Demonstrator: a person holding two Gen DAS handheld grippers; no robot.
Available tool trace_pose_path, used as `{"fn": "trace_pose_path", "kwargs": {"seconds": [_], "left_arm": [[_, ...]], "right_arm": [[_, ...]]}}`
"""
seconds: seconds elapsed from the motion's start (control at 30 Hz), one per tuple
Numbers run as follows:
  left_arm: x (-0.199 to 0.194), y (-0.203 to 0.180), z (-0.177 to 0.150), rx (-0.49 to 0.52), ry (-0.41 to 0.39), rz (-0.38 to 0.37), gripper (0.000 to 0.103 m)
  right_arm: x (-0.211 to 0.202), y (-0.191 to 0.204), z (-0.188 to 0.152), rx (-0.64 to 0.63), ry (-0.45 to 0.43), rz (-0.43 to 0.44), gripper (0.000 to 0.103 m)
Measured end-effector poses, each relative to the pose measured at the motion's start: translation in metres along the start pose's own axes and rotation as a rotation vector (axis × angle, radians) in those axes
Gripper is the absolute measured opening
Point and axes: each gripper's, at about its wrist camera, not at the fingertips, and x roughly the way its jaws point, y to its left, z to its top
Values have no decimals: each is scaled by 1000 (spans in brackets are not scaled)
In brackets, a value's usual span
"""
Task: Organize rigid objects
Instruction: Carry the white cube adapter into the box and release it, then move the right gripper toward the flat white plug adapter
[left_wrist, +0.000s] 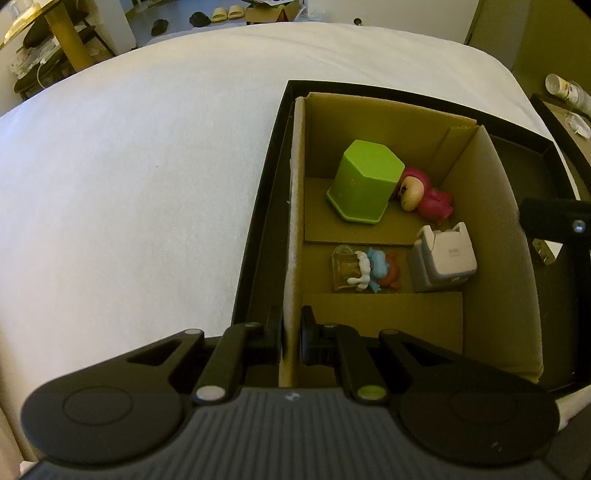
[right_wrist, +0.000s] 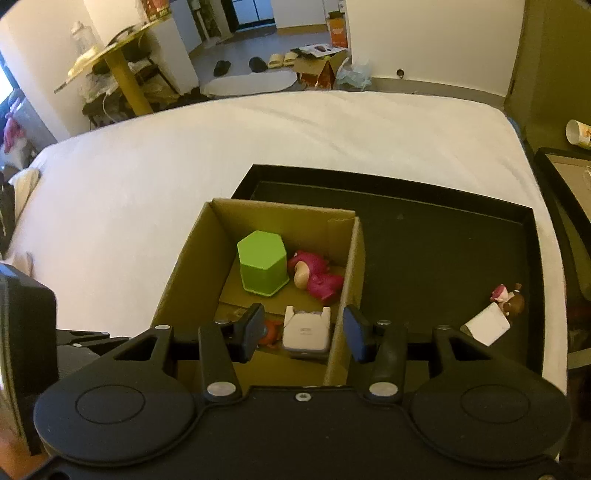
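Toys lay in the carton (right_wrist: 334, 354) at the tray's (right_wrist: 443, 221) left edge: green box (right_wrist: 263, 266), pink doll (right_wrist: 317, 275), seemingly a white charger (right_wrist: 306, 330). Left claw (left_wrist: 291, 338) pinched the carton's wall; right claw (right_wrist: 303, 332) gaped, empty.

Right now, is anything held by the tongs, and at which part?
The left tongs are shut on the box, pinching the near end of its left wall. The right tongs are open and hold nothing.

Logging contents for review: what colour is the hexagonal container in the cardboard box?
Bright lime green hexagonal container, plain; clearest in the left wrist view.
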Motion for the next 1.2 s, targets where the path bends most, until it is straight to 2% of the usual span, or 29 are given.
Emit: {"fn": "trace_pose_path", "kwargs": {"seconds": [0.2,0.27,0.63,1.2], "left_arm": [[0,-3,0,9,0,14,9],[0,-4,0,11,0,19,9],[1,-7,1,17,3,34,9],[2,-12,2,22,13,59,10]], "right_arm": [[-8,-12,-4,15,-13,11,48],[-10,-17,-5,25,-20,12,54],[-15,-55,-14,97,-49,-9,69],[1,-116,-38,246,-46,-59,69]]}}
